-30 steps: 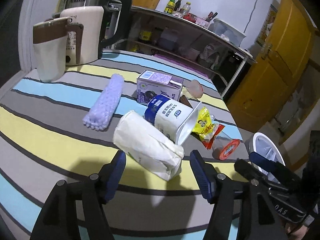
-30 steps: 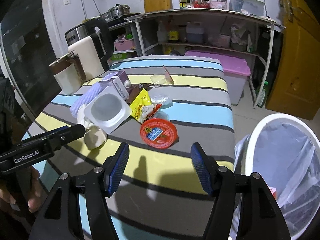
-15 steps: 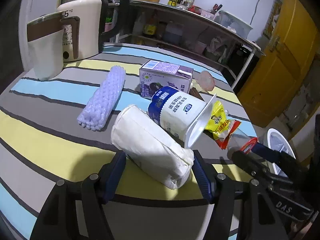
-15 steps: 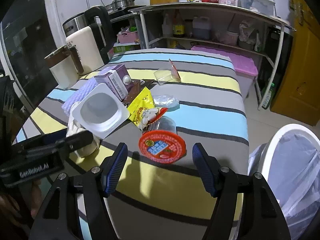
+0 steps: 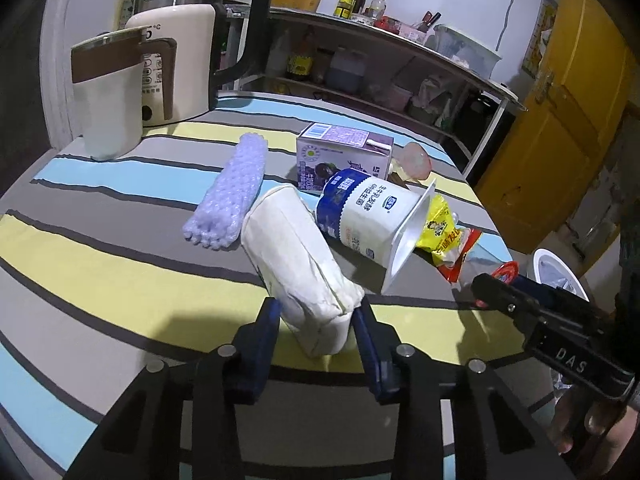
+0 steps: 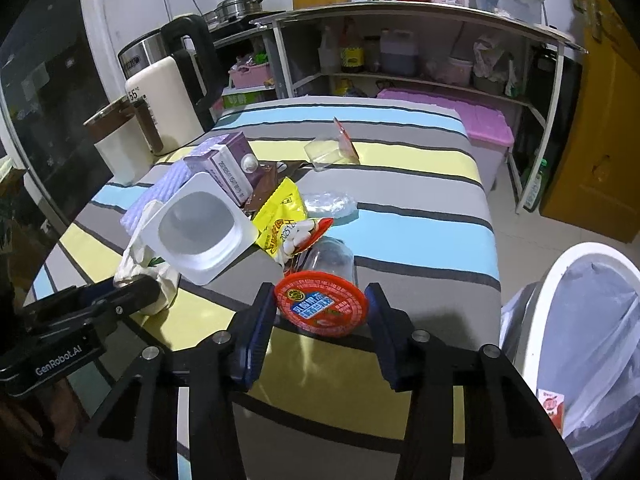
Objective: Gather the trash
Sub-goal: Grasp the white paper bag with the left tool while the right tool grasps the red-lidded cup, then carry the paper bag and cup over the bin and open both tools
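Two pieces of trash being taken at once off the striped table [image 6: 420, 184].

Left tongs [image 5: 316, 334]: jaws have just been closing, now narrow and pressed on the near end of the white tissue pack [image 5: 294, 264], which lies on the table with its far end up against the toppled yogurt cup [image 5: 372, 220]. The pack looks soft and light; its end is already pinched and creased between the pads. My guess is it will squash rather than slip, so a hold further toward the middle would carry it more steadily.

Right tongs [image 6: 320, 320]: jaws have just been closing too, now on either side of the red-lidded clear cup [image 6: 322, 304], lying on its side near the table's edge. Pads appear to touch the lid rim on both sides. Thin plastic, likely light, springy and a bit slick; held by the rim alone it could pop out or buckle.

Left view shows the pinch on the tissue pack and the purple bubble wrap roll [image 5: 232, 196] beside it; the red lid there is barely visible behind the other tool. Right view shows the lid label face-on, the yellow snack wrapper [image 6: 280, 216], the purple milk carton [image 6: 228, 164], and the lined white bin [image 6: 592, 320] just off the table's corner, which the left view catches only as a sliver.
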The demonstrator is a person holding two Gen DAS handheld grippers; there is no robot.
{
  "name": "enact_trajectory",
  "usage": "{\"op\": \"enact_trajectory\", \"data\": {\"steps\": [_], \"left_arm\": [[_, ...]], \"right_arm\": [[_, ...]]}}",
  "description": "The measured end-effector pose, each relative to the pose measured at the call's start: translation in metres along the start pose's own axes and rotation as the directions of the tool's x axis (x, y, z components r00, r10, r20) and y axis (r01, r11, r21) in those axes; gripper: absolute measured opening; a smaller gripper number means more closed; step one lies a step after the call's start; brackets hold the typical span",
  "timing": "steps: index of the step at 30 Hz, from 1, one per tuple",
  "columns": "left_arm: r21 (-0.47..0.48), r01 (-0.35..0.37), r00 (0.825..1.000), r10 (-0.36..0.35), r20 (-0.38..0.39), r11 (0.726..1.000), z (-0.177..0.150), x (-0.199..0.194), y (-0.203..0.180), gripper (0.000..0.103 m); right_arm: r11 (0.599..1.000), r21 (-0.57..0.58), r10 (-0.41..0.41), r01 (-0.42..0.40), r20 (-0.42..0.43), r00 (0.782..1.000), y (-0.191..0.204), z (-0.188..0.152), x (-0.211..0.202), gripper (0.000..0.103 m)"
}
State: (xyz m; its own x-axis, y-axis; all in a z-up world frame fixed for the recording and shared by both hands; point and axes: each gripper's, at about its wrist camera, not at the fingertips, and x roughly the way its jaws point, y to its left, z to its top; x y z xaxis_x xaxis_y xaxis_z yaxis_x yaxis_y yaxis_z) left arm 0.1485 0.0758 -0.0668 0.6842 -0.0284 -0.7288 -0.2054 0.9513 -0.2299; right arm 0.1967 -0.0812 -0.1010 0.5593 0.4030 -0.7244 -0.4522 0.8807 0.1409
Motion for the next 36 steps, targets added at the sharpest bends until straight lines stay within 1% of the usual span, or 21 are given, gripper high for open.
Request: {"op": "enact_trajectory", "data": {"steps": [5, 16, 24, 31, 36], "left_arm": [[0.015, -0.009, 1.0, 0.009, 0.004, 1.0, -0.005, -0.006, 0.0, 0.034], [0.052, -0.023, 1.0, 0.022, 0.009, 0.998, -0.019, -0.027, -0.003, 0.032], [0.084, -0.04, 0.998, 0.035, 0.058, 0.996, -0.025, -0.056, -0.016, 0.032], [0.126, -0.025, 0.995, 0.012, 0.1, 0.992, -0.025, -0.077, -0.036, 0.032], [0.162, 0.0, 0.994, -0.018, 0.111, 0.987, -0.025, -0.084, -0.053, 0.032]], "right_arm": [[1.0, 0.018, 0.004, -0.004, 0.014, 1.0, 0.0, -0.005, -0.007, 0.046], [0.999, 0.036, 0.009, -0.01, 0.033, 0.999, 0.002, -0.023, -0.034, 0.046], [0.999, 0.042, 0.011, -0.014, 0.065, 0.998, 0.004, -0.034, -0.06, 0.046], [0.999, 0.05, 0.002, -0.007, 0.102, 0.995, 0.003, -0.042, -0.086, 0.046], [0.998, 0.063, -0.017, 0.01, 0.119, 0.993, -0.002, -0.047, -0.101, 0.046]]}}
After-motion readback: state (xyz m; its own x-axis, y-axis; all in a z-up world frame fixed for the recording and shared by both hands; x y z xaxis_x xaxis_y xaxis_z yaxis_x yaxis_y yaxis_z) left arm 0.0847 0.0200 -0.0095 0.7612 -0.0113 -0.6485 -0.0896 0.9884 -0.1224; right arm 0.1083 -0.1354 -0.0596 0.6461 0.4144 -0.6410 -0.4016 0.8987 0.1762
